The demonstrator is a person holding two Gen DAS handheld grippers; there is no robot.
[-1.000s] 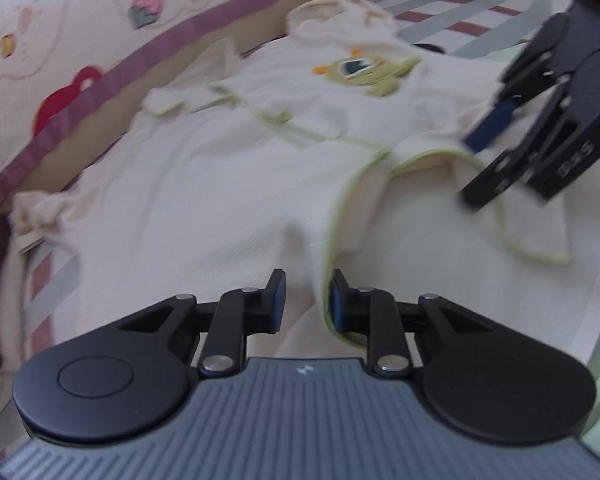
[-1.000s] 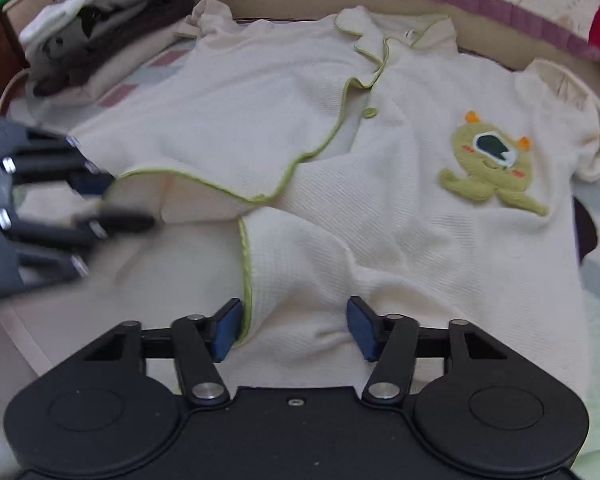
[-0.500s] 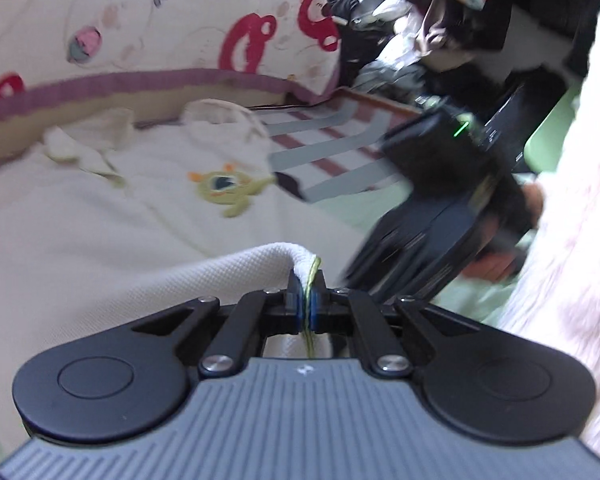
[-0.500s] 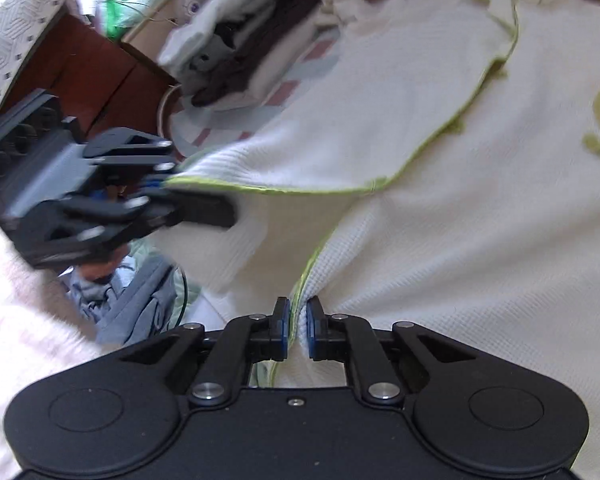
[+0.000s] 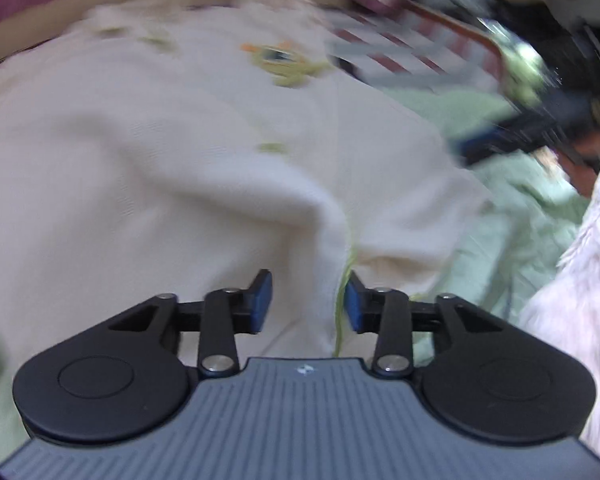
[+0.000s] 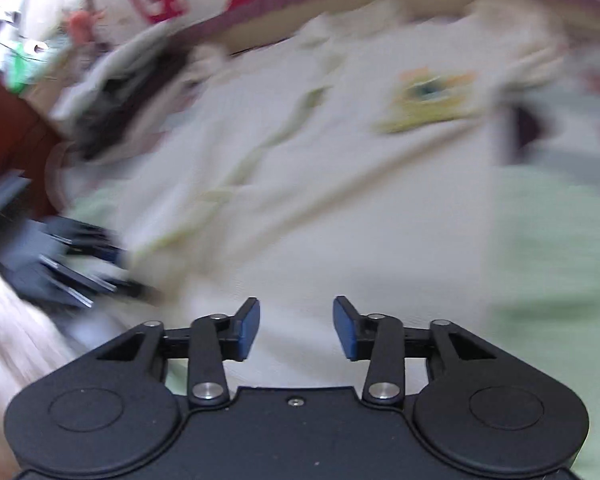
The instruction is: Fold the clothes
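Both views were blurred. We had the left gripper and right gripper opening over the cream shirt spread on the bed, cloth between their pads ungripped; its green patch smeared

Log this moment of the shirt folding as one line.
stage: hem just let go | left gripper: jaws opening, nothing pinched | right gripper: jaws opening, empty | cream shirt: on bed, front panels closed
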